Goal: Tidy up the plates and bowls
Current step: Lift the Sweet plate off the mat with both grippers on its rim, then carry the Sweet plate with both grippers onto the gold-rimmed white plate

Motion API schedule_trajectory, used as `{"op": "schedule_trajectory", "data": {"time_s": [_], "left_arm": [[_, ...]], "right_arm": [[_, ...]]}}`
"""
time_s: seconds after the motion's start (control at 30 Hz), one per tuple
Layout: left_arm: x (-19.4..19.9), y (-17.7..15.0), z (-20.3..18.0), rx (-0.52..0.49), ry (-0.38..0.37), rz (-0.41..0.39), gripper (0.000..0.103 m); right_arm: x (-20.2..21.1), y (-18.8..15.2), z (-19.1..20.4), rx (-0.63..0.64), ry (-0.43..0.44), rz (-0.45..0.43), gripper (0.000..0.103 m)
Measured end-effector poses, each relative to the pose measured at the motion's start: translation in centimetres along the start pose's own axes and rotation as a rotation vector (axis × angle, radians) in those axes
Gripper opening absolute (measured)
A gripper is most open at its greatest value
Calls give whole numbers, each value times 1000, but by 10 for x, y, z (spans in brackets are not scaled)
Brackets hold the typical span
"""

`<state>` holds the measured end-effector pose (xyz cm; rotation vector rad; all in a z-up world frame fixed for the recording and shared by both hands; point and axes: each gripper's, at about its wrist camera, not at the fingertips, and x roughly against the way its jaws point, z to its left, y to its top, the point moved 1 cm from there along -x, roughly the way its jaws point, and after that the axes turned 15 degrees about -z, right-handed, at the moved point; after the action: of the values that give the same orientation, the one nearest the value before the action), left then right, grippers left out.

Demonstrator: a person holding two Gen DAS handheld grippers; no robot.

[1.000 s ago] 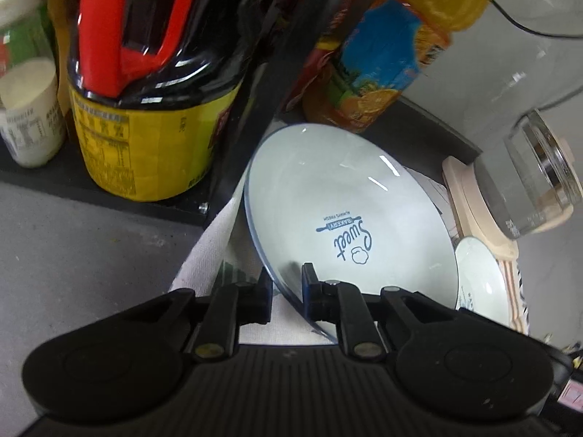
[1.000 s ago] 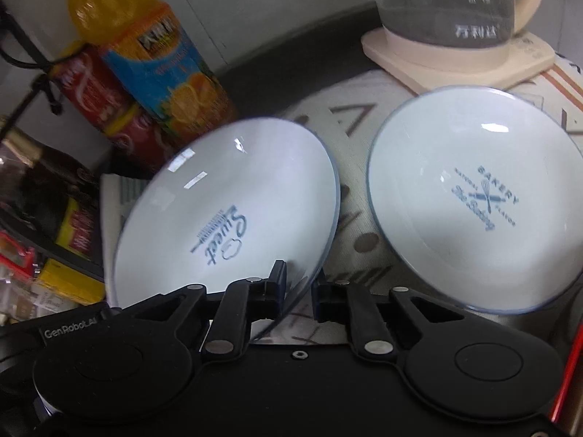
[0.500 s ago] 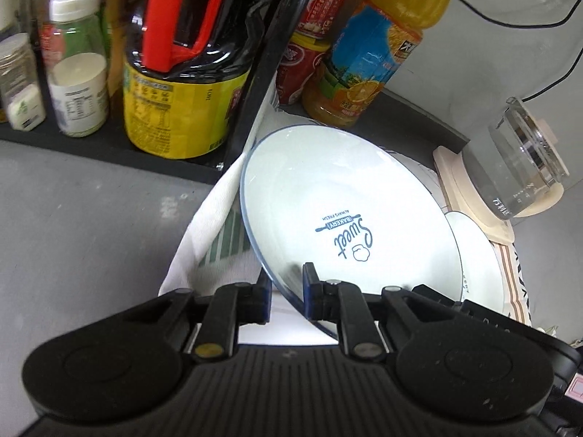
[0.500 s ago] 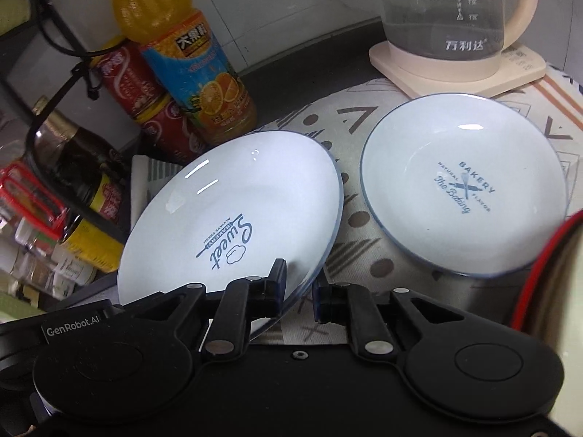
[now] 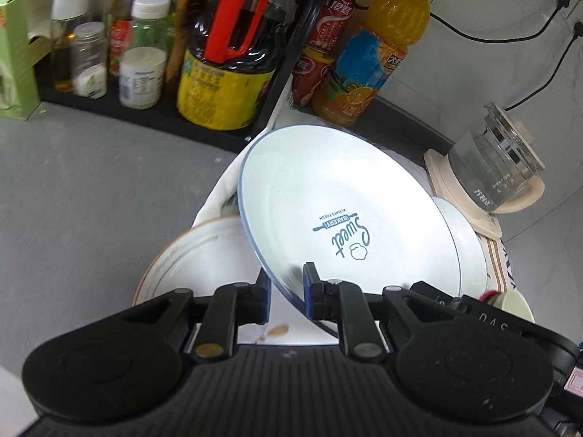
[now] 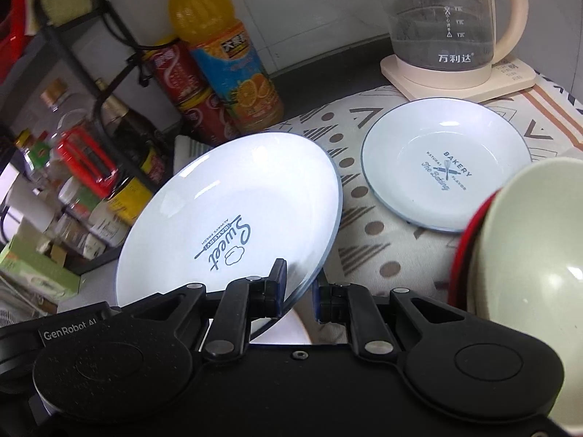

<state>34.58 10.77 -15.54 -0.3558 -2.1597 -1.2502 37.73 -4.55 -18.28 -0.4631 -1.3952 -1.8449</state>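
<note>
Left wrist view: both grippers [image 5: 286, 293] [image 6: 298, 289] stay clamped on the white blue-rimmed "Sweet" plate [image 5: 349, 225], now lifted toward stacking.

Both tongs are showing matte black plastic bodies: the left tongs [image 5: 286, 291] with a ribbed base and brass screw, the right tongs [image 6: 298, 289] wearing white "GenRobot AI" lettering.

Bare grey surface [image 5: 83, 196] lies open at left, while bottles [image 5: 368, 58], kettle [image 6: 448, 25] and green bowl [image 6: 535, 240] crowd the patterned cloth [image 6: 386, 240].
</note>
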Motion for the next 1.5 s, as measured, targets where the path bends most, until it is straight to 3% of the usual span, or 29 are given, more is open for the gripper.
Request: {"op": "schedule_trajectory", "data": {"time_s": [0.73,1.5], "left_arm": [[66,-51,29,52,57,-1,16],[67,-70,44,72,74,52,17]], "right_arm": [[55,-46,15,102,36,23,14],[61,-78,10,66,-10,73,14]]}}
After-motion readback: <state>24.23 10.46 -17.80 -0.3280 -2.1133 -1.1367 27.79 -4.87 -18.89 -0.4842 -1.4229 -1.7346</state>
